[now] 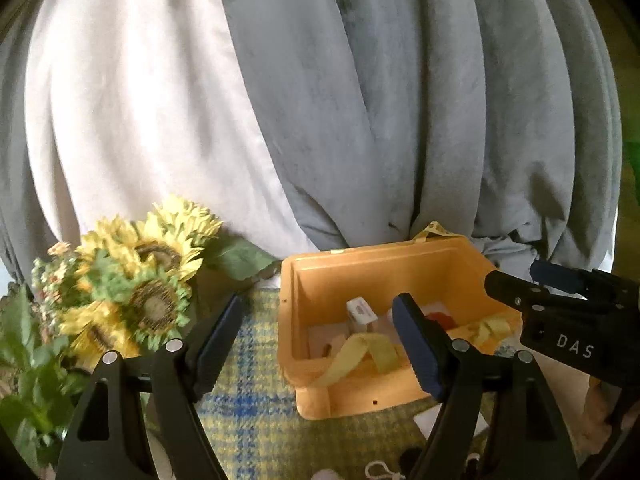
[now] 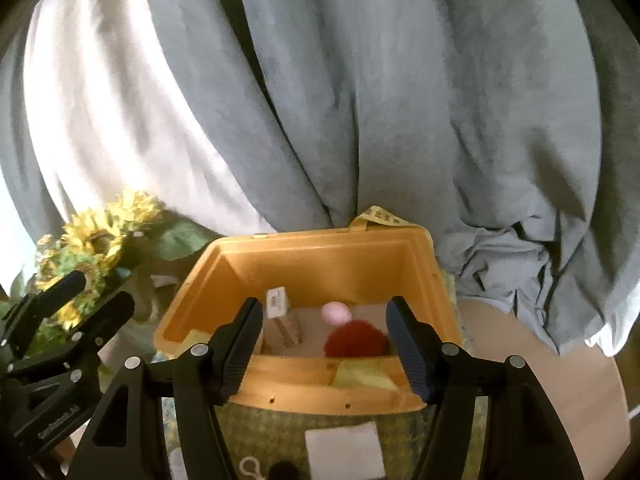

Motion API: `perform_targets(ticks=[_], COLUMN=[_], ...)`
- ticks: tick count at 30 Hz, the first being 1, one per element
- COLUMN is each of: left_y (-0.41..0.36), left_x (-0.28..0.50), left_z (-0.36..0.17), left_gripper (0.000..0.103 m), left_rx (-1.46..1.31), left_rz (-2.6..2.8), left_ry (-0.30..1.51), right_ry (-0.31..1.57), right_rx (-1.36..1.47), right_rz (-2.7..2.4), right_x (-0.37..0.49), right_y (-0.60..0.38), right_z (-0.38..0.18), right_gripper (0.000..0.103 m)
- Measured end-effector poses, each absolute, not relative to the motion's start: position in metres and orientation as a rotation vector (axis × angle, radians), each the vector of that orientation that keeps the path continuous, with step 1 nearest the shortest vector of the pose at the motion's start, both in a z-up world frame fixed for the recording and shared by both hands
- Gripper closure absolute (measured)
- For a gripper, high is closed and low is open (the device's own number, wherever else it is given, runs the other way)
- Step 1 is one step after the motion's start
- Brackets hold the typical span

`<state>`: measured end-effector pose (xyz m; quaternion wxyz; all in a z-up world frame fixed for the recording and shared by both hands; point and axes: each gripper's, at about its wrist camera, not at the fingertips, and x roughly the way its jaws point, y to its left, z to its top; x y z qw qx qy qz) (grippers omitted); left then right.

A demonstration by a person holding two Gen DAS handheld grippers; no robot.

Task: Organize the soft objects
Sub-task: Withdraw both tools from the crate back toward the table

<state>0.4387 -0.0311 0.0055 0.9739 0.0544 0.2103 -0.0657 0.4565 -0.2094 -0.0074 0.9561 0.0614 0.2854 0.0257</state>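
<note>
An open yellow-orange box (image 1: 320, 276) (image 2: 304, 248) stands on a plaid cloth (image 1: 248, 412). Inside it lie a red fuzzy ball (image 2: 354, 338) (image 1: 442, 318), a small pink soft thing (image 2: 335, 312), a white tagged block (image 2: 277, 302) (image 1: 360, 310) and a yellow strap (image 1: 360, 354). My left gripper (image 1: 320, 344) is open and empty, just before the box's near wall. My right gripper (image 2: 322, 344) is open and empty, over the box's front edge. It also shows at the right of the left wrist view (image 1: 560, 312). The left gripper shows at the left of the right wrist view (image 2: 76, 320).
A bunch of fake sunflowers (image 1: 132, 280) (image 2: 92, 248) stands left of the box. Grey and white curtains (image 1: 320, 100) (image 2: 360, 100) hang right behind it. A white square pad (image 2: 344, 450) and a white keyring loop (image 2: 252, 468) lie on the cloth before the box.
</note>
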Motion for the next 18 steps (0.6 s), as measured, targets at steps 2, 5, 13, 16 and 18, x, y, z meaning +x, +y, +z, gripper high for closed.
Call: perform_targets(ticks=[2,5,13,16,18], left_y=[-0.029,-0.025,-0.013,-0.009,-0.007], left_x=[0.426,0.408,0.365,0.351,0.341], left_z=[0.006,0.005,-0.011,-0.017,-0.021], left_gripper=[0.026,0.026,0.026,0.026,0.026], left_rx=[0.104,0.091,0.074,0.069,0.064], left_rz=[-0.129,-0.125,-0.118,-0.113,-0.114], left_ry=[0.421,0.419,0.428,0.427,0.424], right_ry=[0.566,0.556,0.548,0.540,0.532], right_rx=[0.127,0.132,0.109,0.100,0.102], right_rz=[0.051,0.050,0.051,0.052,0.064], right_x=[0.443,0.427,0.382,0.367,0.356], right_y=[-0.208,-0.208,-0.195,-0.190,-0.187], right_z=[-0.005,-0.004,-0.010,-0.015,-0.018], right_gripper=[0.037,0.034,0.033,0.032,0.032])
